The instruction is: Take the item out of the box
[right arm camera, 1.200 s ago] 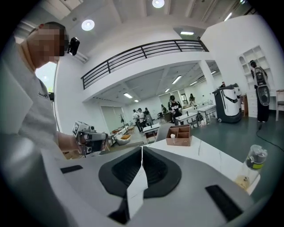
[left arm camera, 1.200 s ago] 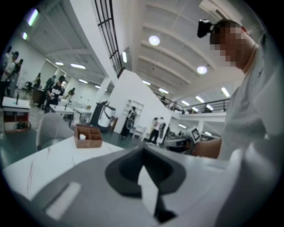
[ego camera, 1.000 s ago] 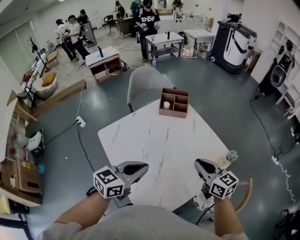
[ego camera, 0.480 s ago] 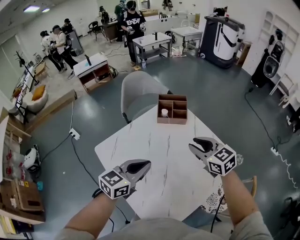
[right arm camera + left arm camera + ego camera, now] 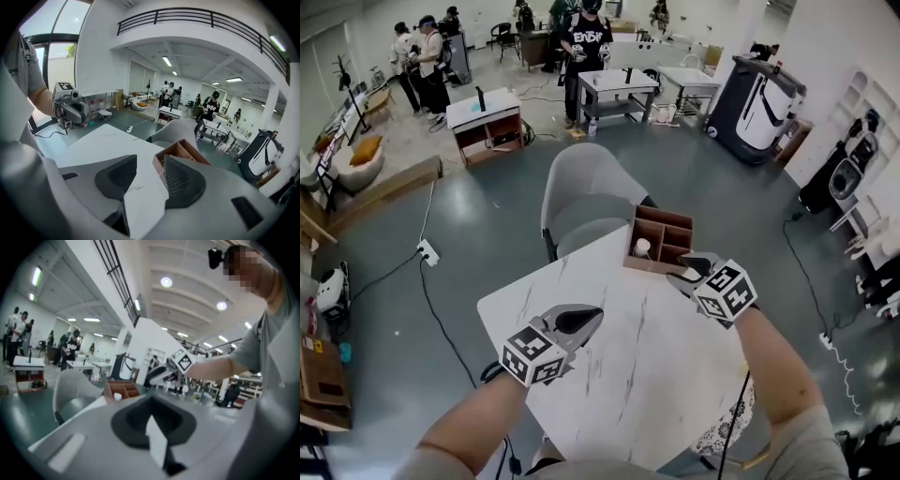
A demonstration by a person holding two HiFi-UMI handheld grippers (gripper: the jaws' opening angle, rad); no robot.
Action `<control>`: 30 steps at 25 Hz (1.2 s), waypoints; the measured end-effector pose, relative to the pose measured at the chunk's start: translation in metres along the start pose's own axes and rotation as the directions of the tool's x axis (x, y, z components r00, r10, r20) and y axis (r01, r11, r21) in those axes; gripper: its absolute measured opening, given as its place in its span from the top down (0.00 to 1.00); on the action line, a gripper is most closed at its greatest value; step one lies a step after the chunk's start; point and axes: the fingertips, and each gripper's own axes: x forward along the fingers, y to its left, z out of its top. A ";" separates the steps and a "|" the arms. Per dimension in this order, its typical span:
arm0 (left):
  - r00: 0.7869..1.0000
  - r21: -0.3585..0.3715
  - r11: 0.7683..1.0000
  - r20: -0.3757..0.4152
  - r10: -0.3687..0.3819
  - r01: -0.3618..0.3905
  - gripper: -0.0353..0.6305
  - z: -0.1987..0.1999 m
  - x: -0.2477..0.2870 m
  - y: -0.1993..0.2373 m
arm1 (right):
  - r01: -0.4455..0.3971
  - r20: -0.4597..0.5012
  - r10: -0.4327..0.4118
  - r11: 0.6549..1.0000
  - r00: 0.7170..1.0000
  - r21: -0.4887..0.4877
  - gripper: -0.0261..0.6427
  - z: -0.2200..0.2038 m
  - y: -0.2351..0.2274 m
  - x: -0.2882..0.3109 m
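Relative to one second earlier, the right tool (image 5: pixel 686 267) is no longer at the near right edge of the white marble-pattern tabletop (image 5: pixel 619 366). It now stands at the near right corner of the brown wooden compartmented box (image 5: pixel 647 265), and its jaws are opening with nothing between them. The left tool (image 5: pixel 592 317) remains closed and empty over the near left edge. The small white cylindrical item (image 5: pixel 642 247) rests in the box's left compartment. Judgement: the approach is nearly complete; the grasp is not yet made

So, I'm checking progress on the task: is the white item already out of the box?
No, the white item sits inside a compartment of the wooden box.
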 end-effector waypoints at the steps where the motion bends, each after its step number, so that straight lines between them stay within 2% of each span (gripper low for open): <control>1: 1.000 -0.001 1.000 0.002 0.004 -0.004 0.95 0.000 0.002 0.007 | -0.002 -0.023 0.001 1.000 1.000 -0.017 0.71 0.002 -0.007 0.008; 8: 0.999 -0.017 0.999 0.005 0.045 -0.045 0.95 -0.010 0.017 0.045 | -0.032 -0.123 0.025 0.998 0.992 -0.061 0.69 0.008 -0.039 0.062; 14: 0.998 -0.021 0.998 0.011 0.055 -0.055 0.95 -0.018 0.028 0.068 | -0.075 -0.223 0.046 0.990 0.974 -0.123 0.67 -0.001 -0.053 0.101; 23: 0.998 -0.001 0.998 0.038 0.057 -0.057 0.95 -0.019 0.051 0.100 | -0.151 -0.354 0.067 0.965 0.933 -0.215 0.64 -0.024 -0.063 0.150; 30: 0.997 0.029 0.999 0.057 0.044 -0.046 0.95 -0.008 0.073 0.116 | -0.231 -0.463 0.075 0.928 0.883 -0.291 0.63 -0.046 -0.064 0.178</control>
